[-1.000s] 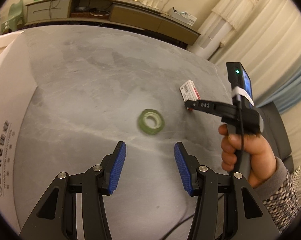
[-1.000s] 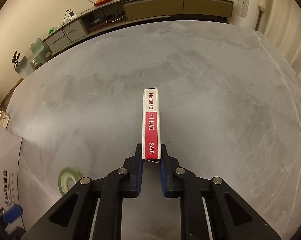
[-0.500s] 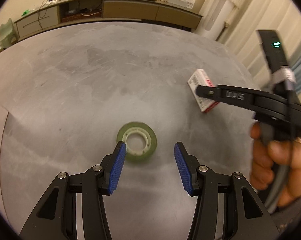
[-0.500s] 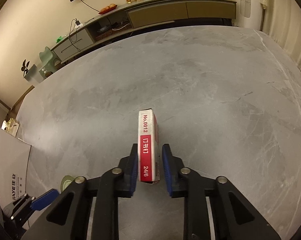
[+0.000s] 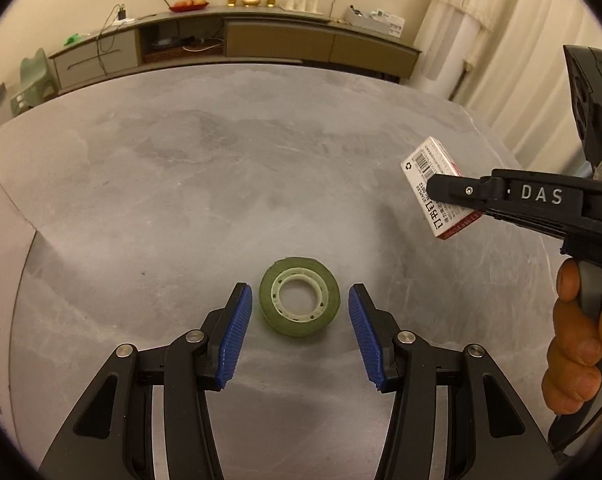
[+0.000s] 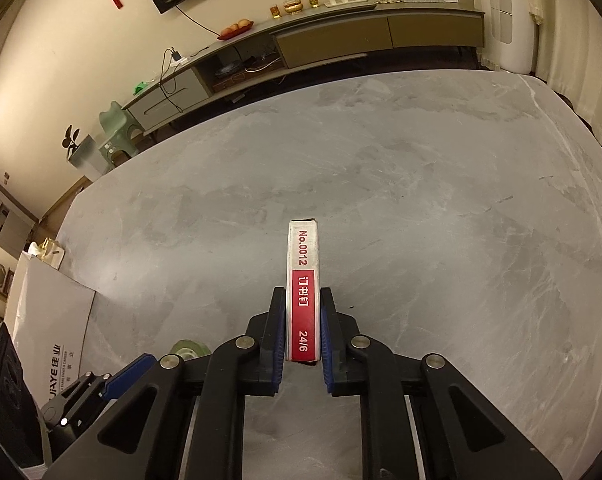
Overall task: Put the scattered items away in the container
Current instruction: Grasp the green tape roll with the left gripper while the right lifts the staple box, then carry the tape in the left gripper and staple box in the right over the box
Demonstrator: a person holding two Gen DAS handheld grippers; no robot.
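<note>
**Tape roll bracketed, staple box already held**

The green tape roll (image 5: 300,303) lay flat on the grey table (image 5: 181,184), squarely between the blue pads of the left gripper (image 5: 300,320), whose jaws were spread wide with a gap left on either side of the roll. No contact was seen. To the right of those tongs, and raised off the table, the red-and-white staple box (image 6: 303,292) was clamped edge-on in the right gripper (image 6: 303,332), its jaws drawn narrow against the box's two broad faces. A white carton (image 6: 49,320) with printed lettering stood at the far left of both tools and was judged to be the container.

For a clean pickup, the left pads would best be lowered until they flanked the roll's outer wall at mid-height, then closed evenly, so that the roll was not pushed sideways or tipped. The box would best be kept clear of the left tool meanwhile.
</note>
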